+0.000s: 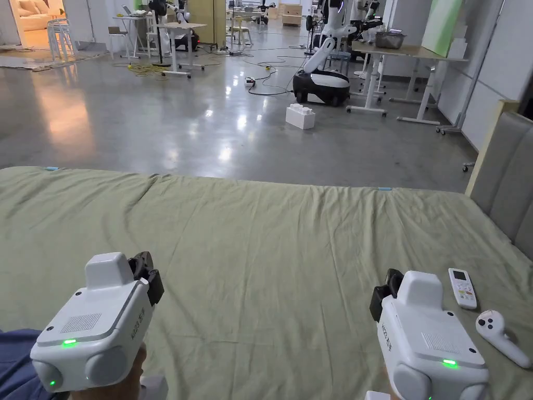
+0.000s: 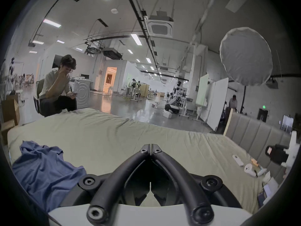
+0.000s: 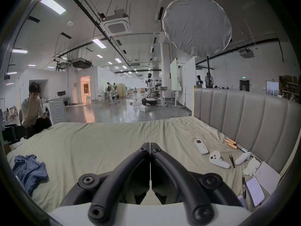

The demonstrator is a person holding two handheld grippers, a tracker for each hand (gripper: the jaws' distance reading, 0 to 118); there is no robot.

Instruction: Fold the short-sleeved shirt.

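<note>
A blue short-sleeved shirt (image 2: 44, 169) lies crumpled on the pale green bed sheet (image 1: 270, 245), at the near left of the bed; a corner of it (image 1: 13, 359) peeks in at the head view's bottom left, and it is the blue heap (image 3: 29, 170) at the left in the right gripper view. My left gripper (image 2: 150, 145) is shut with nothing in it, hovering over the sheet just right of the shirt. My right gripper (image 3: 150, 144) is also shut and empty, farther right above bare sheet. In the head view both grippers (image 1: 148, 271) (image 1: 388, 291) are held low near the bed's front edge.
A white remote (image 1: 462, 288) and a white controller (image 1: 499, 336) lie on the sheet right of my right gripper, with a phone (image 3: 254, 191), papers and small tools beyond. A padded grey headboard (image 1: 507, 182) bounds the right side. A person (image 2: 57, 89) sits past the bed's far left corner.
</note>
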